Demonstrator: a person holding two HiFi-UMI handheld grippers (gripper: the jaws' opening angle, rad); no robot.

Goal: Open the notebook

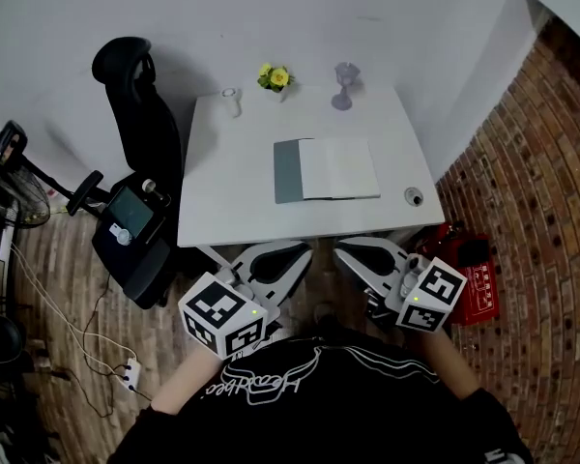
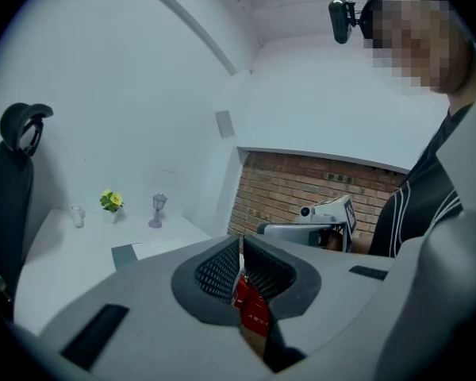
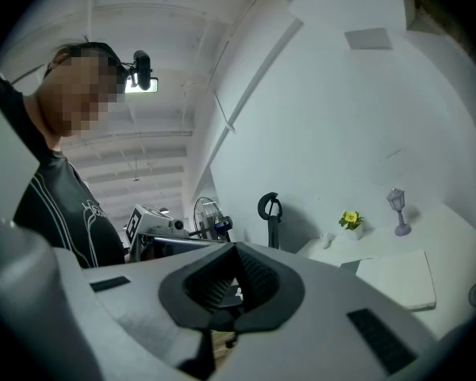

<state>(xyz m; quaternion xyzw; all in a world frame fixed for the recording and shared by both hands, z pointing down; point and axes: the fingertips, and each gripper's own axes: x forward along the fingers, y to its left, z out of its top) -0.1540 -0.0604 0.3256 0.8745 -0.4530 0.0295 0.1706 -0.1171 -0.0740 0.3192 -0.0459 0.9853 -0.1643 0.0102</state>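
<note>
White table (image 1: 222, 211), notebook (image 1: 327, 169) lying open, shirt lettering (image 1: 261, 387) unreadable, left gripper (image 2: 241, 252) and right gripper (image 3: 233, 268) jaws closed

Notebook (image 1: 327, 170) open on white table (image 1: 222, 206); black chair (image 1: 140, 129) at left.

Matt paper notebook (image 1: 327, 169), smooth table (image 1: 222, 187)
</note>
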